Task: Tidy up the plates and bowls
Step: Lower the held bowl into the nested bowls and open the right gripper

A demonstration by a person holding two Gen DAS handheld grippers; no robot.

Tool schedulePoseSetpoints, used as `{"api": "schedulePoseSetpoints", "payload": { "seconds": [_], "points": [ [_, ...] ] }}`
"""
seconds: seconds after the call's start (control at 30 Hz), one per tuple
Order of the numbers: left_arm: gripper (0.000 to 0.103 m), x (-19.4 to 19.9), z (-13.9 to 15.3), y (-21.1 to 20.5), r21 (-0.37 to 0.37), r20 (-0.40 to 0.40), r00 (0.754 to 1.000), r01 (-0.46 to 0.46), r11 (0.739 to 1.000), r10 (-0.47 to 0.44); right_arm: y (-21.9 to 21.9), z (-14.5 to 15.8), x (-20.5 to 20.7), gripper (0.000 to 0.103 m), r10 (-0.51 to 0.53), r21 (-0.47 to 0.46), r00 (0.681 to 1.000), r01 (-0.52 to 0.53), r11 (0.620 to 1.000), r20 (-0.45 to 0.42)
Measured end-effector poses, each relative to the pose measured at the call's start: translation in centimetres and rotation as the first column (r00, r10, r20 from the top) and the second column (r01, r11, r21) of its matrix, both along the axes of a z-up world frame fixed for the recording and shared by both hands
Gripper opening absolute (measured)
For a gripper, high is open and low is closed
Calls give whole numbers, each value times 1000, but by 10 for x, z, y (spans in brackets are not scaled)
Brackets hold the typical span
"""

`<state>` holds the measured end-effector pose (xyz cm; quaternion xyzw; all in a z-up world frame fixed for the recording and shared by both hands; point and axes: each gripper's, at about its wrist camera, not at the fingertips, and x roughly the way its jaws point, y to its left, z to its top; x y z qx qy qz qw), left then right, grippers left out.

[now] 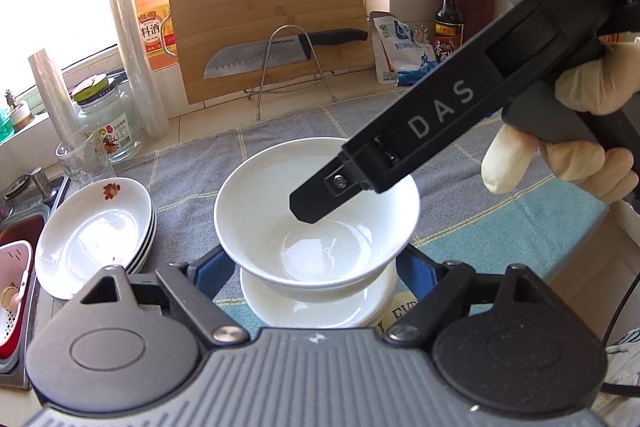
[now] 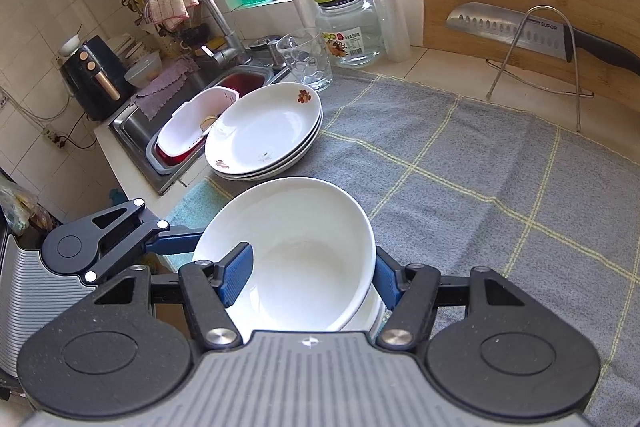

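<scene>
Your left gripper (image 1: 316, 267) clamps the stem of the white bowl (image 1: 316, 211) from both sides, blue pads pressed under its flare. Your right gripper (image 2: 308, 275) grips the same bowl (image 2: 288, 251) across its rim — one blue finger (image 2: 236, 273) inside the bowl, the other outside against the wall. The bowl tilts slightly and sits just above a second white bowl (image 1: 316, 307), over the grey checked cloth (image 2: 460, 155). The stack of flower-printed plates (image 2: 266, 131) rests on the cloth's edge beside the sink (image 2: 132, 123), near the bowl but apart from it.
</scene>
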<state>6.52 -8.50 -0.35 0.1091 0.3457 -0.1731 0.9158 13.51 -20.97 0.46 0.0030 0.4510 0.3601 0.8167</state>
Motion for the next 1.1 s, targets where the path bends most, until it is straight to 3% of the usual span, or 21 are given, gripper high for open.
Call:
{"api": "schedulePoseSetpoints", "payload": {
  "seconds": [0.43,1.1],
  "points": [
    [87,8,-16,8,-33,-67,998,-9,999,7,13,-18,5,69,13,-57,1000,-14,998,-25],
    [87,14,-24,11,-66,-122,992,13,998,-21,16,-23,7,69,13,-111,999,-17,994,-39]
  ]
}}
